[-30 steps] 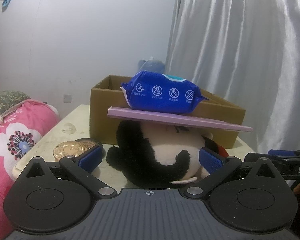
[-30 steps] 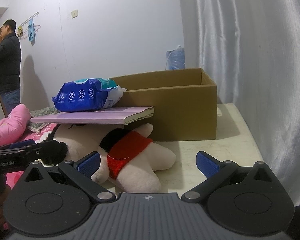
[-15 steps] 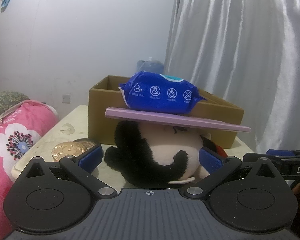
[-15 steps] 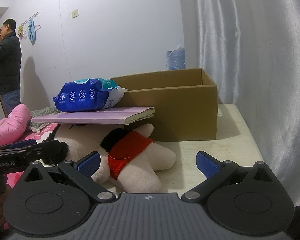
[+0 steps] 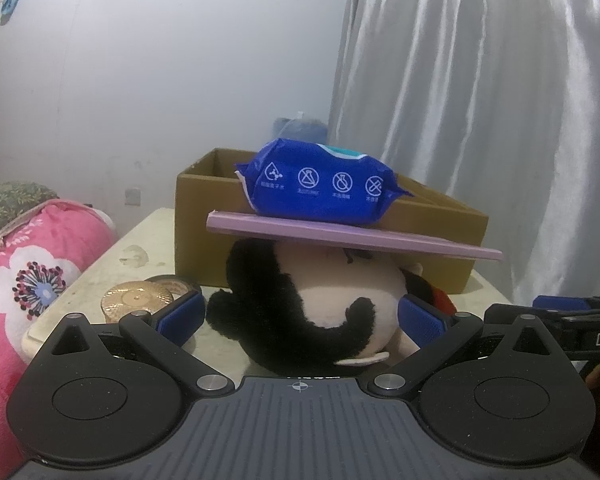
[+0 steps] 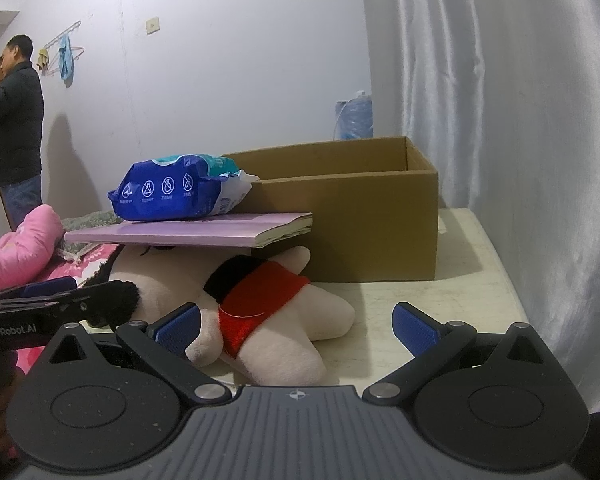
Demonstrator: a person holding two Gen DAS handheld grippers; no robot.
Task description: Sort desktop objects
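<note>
A plush mouse toy (image 5: 320, 312) (image 6: 268, 312) lies on the table. A purple book (image 5: 340, 236) (image 6: 188, 232) rests flat on it, and a blue wipes pack (image 5: 320, 188) (image 6: 180, 192) lies on the book. An open cardboard box (image 5: 196, 232) (image 6: 360, 224) stands behind them. My left gripper (image 5: 300, 320) is open, its pads on either side of the toy's head, not touching. My right gripper (image 6: 296, 328) is open and empty, near the toy's legs. A gold round compact (image 5: 136, 300) lies at the left.
A pink flowered quilt (image 5: 24, 272) lies left of the table. A silver curtain (image 6: 520, 120) hangs along the right side. A man in a dark jacket (image 6: 12, 120) stands by the far wall. A blue water bottle (image 6: 354, 120) stands behind the box.
The left wrist view has dropped slightly, so the stack sits a little higher in it. The right gripper and the objects have not moved.
</note>
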